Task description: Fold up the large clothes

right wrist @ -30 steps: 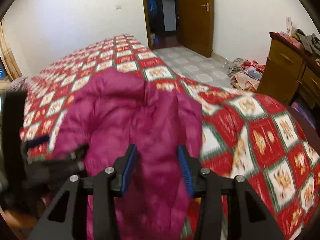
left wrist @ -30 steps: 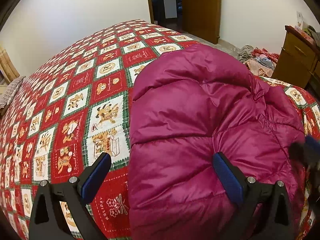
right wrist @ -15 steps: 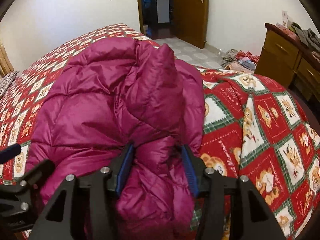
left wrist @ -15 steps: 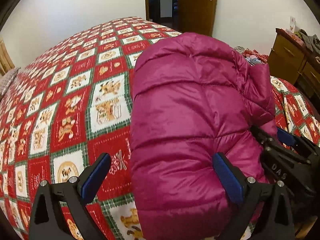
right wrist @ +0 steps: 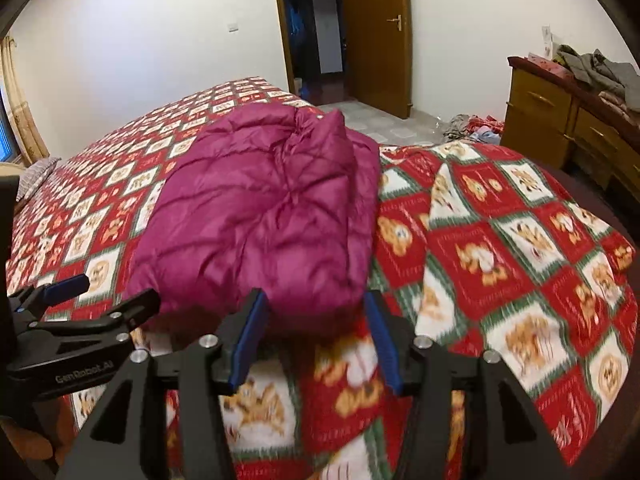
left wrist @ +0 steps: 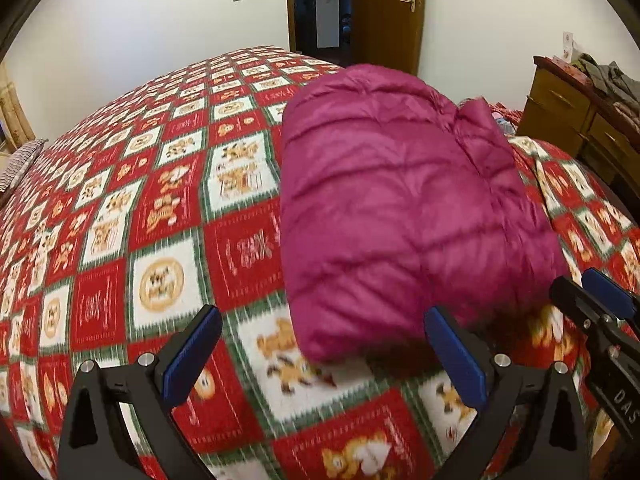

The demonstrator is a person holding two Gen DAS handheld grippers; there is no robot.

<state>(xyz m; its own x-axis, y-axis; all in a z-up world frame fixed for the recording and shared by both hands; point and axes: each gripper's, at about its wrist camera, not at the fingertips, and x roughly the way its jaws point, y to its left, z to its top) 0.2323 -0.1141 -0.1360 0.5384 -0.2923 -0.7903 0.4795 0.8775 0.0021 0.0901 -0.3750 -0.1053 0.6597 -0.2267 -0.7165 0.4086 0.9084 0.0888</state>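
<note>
Left claw (left wrist: 322,354), right claw (right wrist: 316,338) spread, off jacket (right wrist: 260,220)

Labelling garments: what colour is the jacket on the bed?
Magenta, quilted. The jacket shows best in the right wrist view, lying folded on the bed.

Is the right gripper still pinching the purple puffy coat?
Apart. In the right wrist view, the right gripper is open with only bedspread between its fingers; the coat lies beyond them.
</note>
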